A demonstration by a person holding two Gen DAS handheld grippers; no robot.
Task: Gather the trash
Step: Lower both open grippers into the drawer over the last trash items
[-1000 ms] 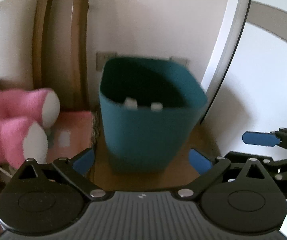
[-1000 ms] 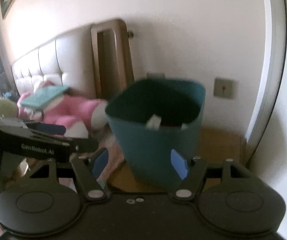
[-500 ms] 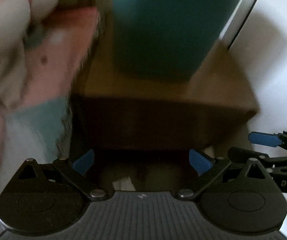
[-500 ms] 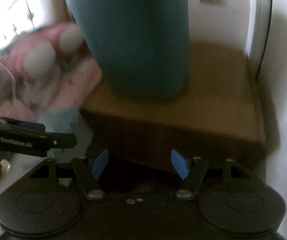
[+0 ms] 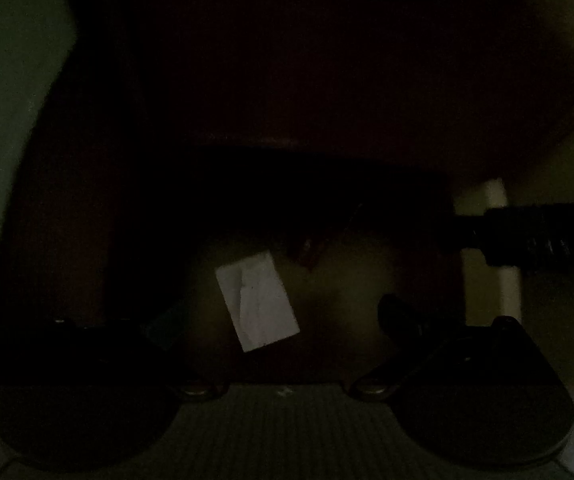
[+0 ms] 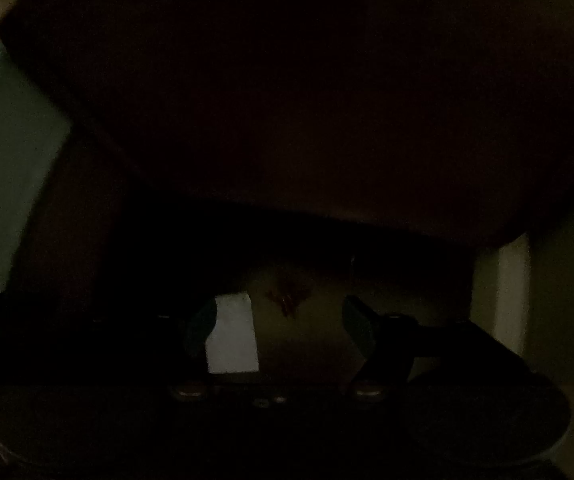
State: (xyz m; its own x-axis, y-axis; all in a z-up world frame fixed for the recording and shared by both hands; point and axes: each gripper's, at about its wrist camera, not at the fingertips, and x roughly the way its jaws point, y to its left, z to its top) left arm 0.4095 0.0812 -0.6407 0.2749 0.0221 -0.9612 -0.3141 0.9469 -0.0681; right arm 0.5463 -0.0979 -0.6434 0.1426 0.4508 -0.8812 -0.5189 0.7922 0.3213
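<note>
Both views are very dark. A white piece of paper [image 5: 257, 300] lies flat on the floor under a dark wooden cabinet, and a small reddish scrap [image 5: 307, 252] sits just behind it. My left gripper [image 5: 281, 322] hangs open above them, pointing steeply down, with the paper seen between its fingers. In the right wrist view the paper [image 6: 233, 334] shows beside the left finger of my right gripper [image 6: 280, 330], which is open, with the reddish scrap [image 6: 287, 300] beyond. Whether either gripper touches the paper cannot be told. The right gripper's body [image 5: 527, 236] reaches in from the right.
The dark wooden cabinet [image 5: 307, 80] fills the upper half of both views and overhangs the floor gap. A pale upright strip [image 5: 495, 260], also seen in the right wrist view [image 6: 503, 280], stands at the right. A pale greenish surface [image 5: 7, 80] lies at the left.
Both grippers have dropped from level with the teal bin, past the wooden cabinet, to the dark floor below it. The bin and pink toy left view; the paper appeared.
</note>
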